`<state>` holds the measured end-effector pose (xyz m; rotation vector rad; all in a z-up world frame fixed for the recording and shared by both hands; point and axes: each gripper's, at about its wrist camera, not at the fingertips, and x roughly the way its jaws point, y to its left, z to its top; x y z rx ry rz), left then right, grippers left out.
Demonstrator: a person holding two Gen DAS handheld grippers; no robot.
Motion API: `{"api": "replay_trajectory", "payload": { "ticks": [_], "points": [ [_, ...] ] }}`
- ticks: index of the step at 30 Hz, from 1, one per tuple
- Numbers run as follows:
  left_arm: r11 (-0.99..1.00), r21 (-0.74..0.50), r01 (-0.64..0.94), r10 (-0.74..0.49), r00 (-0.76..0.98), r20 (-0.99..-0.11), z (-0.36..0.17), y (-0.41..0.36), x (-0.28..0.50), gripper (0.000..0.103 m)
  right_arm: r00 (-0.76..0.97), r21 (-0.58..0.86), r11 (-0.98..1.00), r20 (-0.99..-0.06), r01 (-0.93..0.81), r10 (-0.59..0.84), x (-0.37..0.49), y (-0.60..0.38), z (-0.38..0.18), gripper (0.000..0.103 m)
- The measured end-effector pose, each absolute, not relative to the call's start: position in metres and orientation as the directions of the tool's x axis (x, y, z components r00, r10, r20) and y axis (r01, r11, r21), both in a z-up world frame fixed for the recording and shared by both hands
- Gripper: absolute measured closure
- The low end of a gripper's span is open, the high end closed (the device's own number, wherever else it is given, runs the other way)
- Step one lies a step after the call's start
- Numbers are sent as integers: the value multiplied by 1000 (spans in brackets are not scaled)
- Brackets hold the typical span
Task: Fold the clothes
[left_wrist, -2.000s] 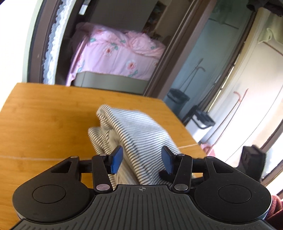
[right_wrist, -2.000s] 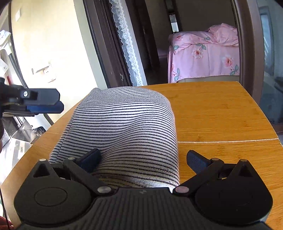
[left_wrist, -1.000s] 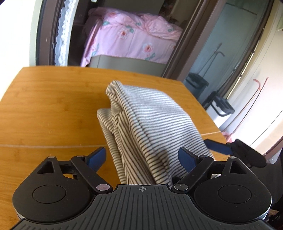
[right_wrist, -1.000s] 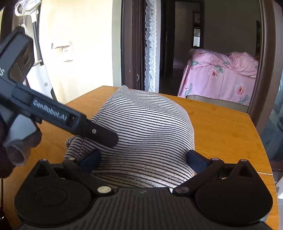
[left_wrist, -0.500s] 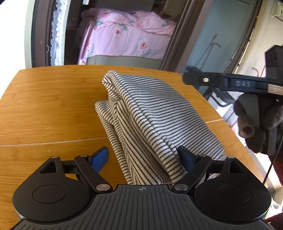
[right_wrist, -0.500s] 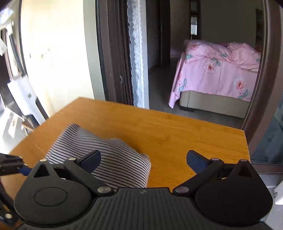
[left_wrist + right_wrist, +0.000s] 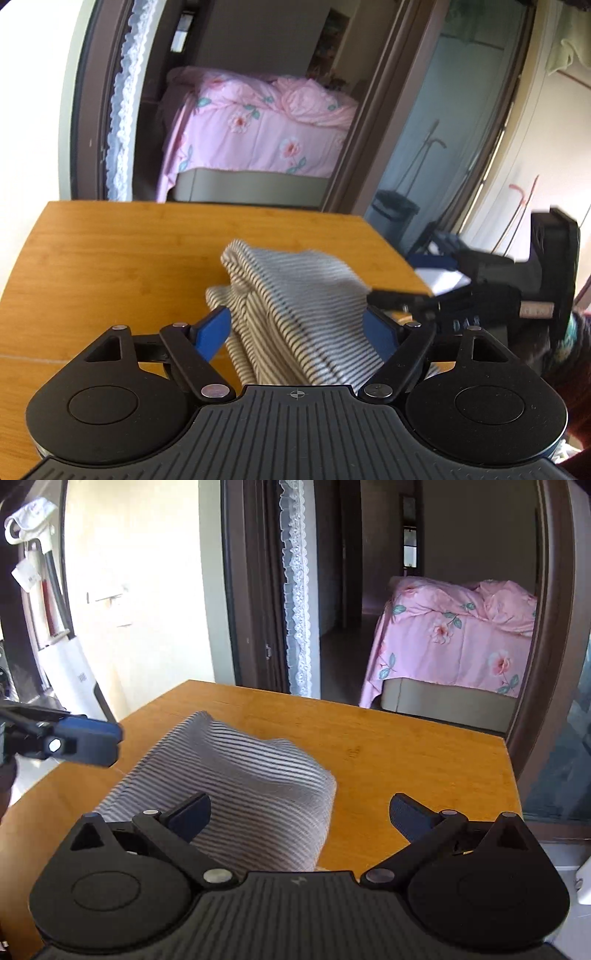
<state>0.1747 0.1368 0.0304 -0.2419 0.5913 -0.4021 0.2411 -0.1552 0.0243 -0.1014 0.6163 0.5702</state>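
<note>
We see the striped garment lying folded into a thick, soft bundle on the wooden table, toward the table's right-hand half in the left wrist view and close under both cameras. Its fabric is a knit in pale grey-white crossed by thin dark stripes, slightly blurred; the layers stack in rounded folds along one side, and the top bulges like a low cushion. The table is smooth, honey-coloured board with a fine seam across it. The bundle's long axis runs away from us, from the near edge toward the doorway and the pink floral bed beyond. Our left gripper stands with its blue-padded fingers spread wide on either side of the cloth, not pinching it. Our right gripper is likewise spread apart, the bundle's near end between its fingers.
</note>
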Motion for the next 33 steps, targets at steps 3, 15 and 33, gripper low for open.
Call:
{"api": "replay_trajectory", "payload": {
  "ticks": [3,15,33],
  "points": [
    [877,-355,322,-471,719,-511,24,134,186,31,627,56,824,-621,-563,470,215,-149,8,0],
    [893,-383,238,-444,609,-657,-25,135,188,20,441,484,775,-639,-406,630,260,-189,2,0],
    [879,-471,74,-387,689,-613,-42,231,212,28,426,316,726,-642,-611,637,339,-22,-13,16]
  ]
}}
